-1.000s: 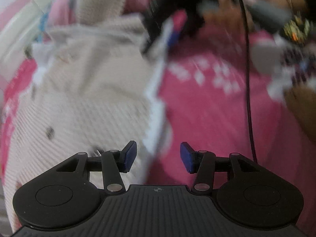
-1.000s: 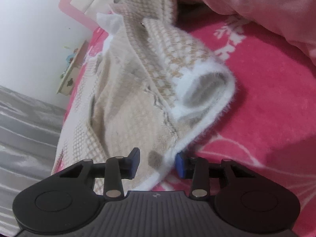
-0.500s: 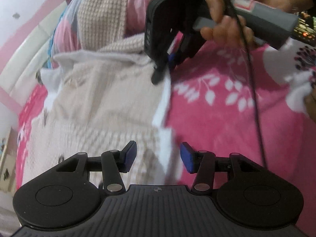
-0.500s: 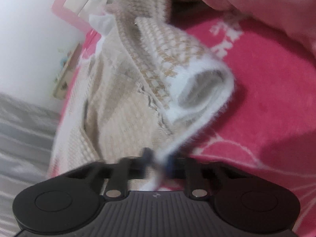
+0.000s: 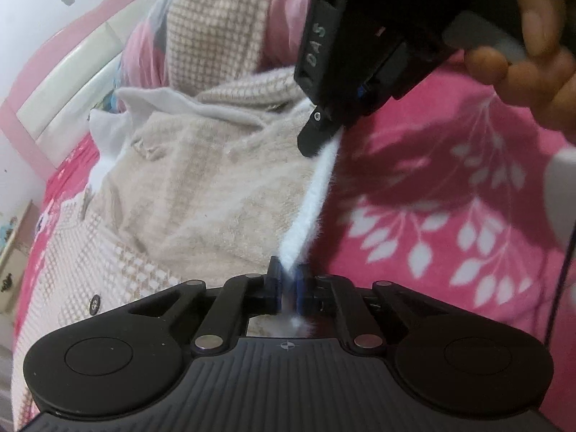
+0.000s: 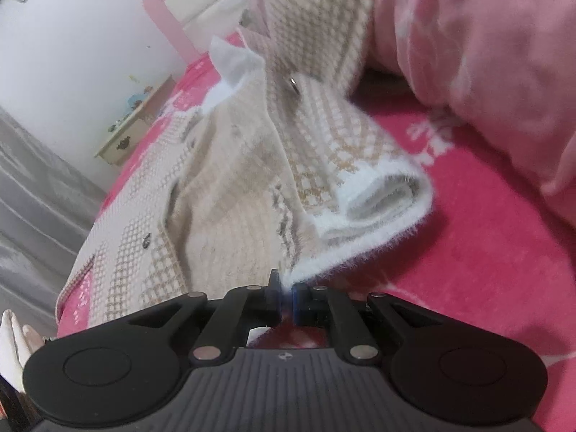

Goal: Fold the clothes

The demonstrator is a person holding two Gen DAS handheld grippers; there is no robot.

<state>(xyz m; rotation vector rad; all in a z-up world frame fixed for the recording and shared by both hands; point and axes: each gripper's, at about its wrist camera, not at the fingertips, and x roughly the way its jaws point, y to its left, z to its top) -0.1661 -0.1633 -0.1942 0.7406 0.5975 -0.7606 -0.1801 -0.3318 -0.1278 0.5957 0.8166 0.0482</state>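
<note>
Both grippers clamp the same white fuzzy hem of a beige-and-white checked knit cardigan [image 5: 216, 187] that lies rumpled on a bed under a bright pink blanket with white leaf print [image 5: 450, 216]. In the left wrist view, the left gripper [image 5: 286, 288] has just closed on the near end of the hem [image 5: 316, 187], its blue pads pressed flat on the white trim. From there the hem runs taut toward one o'clock, straight to the right gripper [image 5: 336, 108], held by a hand [image 5: 532, 57] at the upper right and shut on the far end.

In the right wrist view, the right gripper [image 6: 286, 289] has likewise just closed, pinching a white edge of the garment, with the sleeve's open white-trimmed cuff [image 6: 378, 194] at one o'clock and the body of the cardigan spreading toward eleven o'clock.

The hem's long axis lies along the line between the two grippers; the bulk of the cardigan sits to the left of that line, toward ten o'clock, so the fold would likely carry the held edge that way. A pale pink quilt [image 6: 486, 54] is heaped at the upper right.
</note>
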